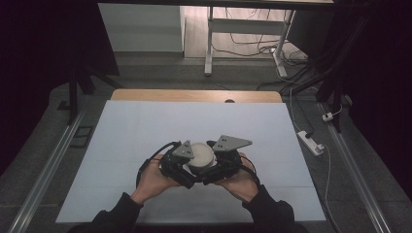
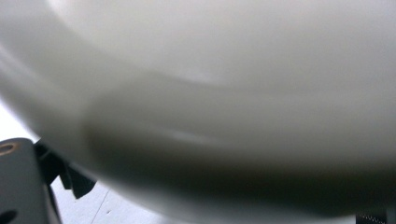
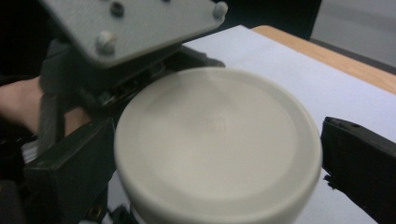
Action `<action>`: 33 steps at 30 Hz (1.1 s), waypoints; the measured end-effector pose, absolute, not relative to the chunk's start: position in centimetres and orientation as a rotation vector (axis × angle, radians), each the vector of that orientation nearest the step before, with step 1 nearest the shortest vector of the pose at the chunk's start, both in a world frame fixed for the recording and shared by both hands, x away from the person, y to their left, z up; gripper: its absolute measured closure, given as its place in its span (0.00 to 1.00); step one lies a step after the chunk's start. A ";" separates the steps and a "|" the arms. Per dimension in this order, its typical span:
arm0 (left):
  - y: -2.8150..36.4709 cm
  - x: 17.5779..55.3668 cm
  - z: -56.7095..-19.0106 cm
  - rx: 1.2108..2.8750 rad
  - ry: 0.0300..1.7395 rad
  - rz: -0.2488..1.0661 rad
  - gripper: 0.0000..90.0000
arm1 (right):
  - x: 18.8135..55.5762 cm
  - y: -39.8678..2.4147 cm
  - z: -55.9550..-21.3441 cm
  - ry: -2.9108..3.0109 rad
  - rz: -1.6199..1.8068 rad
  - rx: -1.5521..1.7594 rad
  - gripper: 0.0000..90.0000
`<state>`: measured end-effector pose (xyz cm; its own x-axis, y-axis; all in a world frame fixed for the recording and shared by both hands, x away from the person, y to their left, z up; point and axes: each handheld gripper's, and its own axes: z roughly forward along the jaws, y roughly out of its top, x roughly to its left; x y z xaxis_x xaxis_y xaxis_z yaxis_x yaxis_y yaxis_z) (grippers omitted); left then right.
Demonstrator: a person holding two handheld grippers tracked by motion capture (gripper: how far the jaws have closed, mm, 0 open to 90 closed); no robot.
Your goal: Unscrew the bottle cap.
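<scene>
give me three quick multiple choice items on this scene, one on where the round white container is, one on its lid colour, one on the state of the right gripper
1. Where is the white container?
A. between the two grippers
B. at the table's far edge
C. on the floor

2. What colour is its lid?
A. red
B. off-white
C. blue

3. How does the right gripper stand?
A. open around the lid
C. lying away from the container
B. shut with nothing in it

Key: 1 A, the high view shows it between the left gripper and the right one. 2 B, the right gripper view shows a pale cream lid. 3 A, a jaw stands on either side of the lid, with a gap at one.
</scene>
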<state>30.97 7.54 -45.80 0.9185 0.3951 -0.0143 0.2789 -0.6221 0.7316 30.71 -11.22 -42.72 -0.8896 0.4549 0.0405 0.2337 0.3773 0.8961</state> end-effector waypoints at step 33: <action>7.9 30.9 -46.0 2.284 0.246 0.039 0.08 | 30.9 -12.5 -42.2 2.575 1.665 0.367 0.09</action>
